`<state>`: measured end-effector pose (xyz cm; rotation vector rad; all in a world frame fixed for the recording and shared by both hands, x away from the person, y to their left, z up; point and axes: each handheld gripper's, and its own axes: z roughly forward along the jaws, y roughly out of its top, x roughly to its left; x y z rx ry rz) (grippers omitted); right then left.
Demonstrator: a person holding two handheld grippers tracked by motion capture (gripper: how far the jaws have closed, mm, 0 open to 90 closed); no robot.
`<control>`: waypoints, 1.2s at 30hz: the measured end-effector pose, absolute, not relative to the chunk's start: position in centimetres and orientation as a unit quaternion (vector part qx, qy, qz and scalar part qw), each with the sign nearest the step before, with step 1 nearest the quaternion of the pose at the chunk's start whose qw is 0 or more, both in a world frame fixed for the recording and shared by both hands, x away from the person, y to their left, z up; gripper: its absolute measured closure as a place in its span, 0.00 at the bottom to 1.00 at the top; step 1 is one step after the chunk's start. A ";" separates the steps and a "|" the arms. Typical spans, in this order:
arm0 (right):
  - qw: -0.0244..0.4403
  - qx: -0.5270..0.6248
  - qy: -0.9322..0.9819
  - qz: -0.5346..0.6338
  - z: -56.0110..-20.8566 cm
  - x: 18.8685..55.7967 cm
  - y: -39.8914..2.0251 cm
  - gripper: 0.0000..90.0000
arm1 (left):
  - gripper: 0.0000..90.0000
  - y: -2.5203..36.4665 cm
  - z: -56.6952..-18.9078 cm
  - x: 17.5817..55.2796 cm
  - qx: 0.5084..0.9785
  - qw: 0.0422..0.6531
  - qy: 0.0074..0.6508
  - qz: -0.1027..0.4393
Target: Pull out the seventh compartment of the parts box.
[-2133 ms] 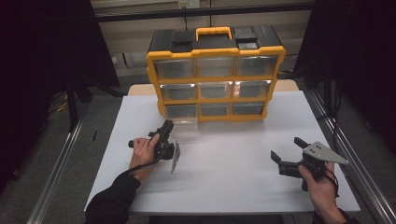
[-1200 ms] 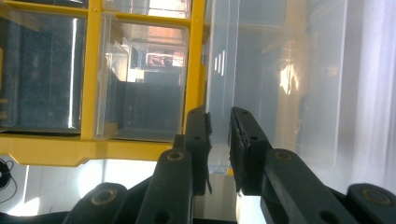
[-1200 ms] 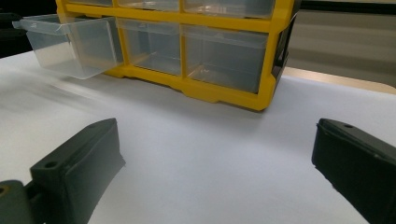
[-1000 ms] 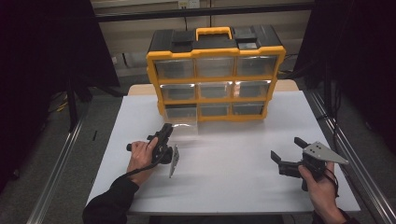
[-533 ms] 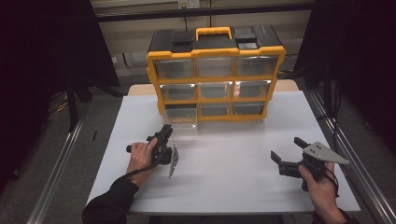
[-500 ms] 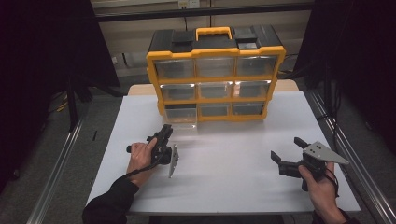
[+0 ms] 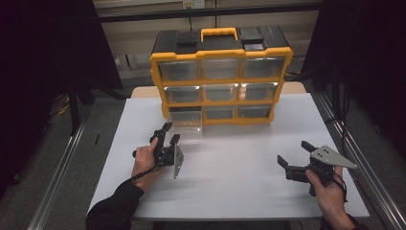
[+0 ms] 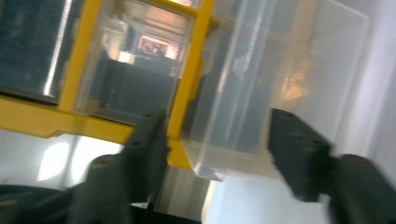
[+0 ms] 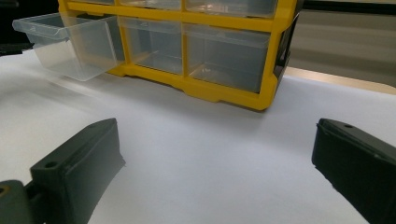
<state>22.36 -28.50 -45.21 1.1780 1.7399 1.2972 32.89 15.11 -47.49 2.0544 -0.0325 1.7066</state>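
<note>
A person seated at a white table [image 7: 239, 158] works before a yellow and black cabinet [image 7: 221, 76] of clear drawers that stands at the upper centre of the high view, a yellow handle on its lid. The bottom-left drawer [image 7: 186, 118] is pulled partway out of its slot and juts toward the person, its front edge hanging over the table. The left claw [image 7: 170, 135] sits at the lower left of centre in the high view, just in front of that drawer and aimed at it; its jaws have just been opening and now stand apart. In the left gripper view the drawer [image 8: 261, 93] fills the upper right of the frame, with the two black jaws rising either side of its near corner; the frame is blurred, but the pads appear clear of the plastic. The right claw [image 7: 296, 154] rests at the lower right of the high view, well apart from the cabinet, its jaws spread wide with bare table between them. In the right gripper view the drawer [image 9: 70, 44] shows at the upper left, sticking out from the cabinet [image 9: 224, 51], with the other bottom drawers shut flush beside it.
</note>
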 end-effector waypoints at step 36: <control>0.324 0.457 0.667 0.491 -45.4 22.6 -28.7 0.02 | 0.08 17.7 -44.3 35.0 0.717 0.498 0.390 0.294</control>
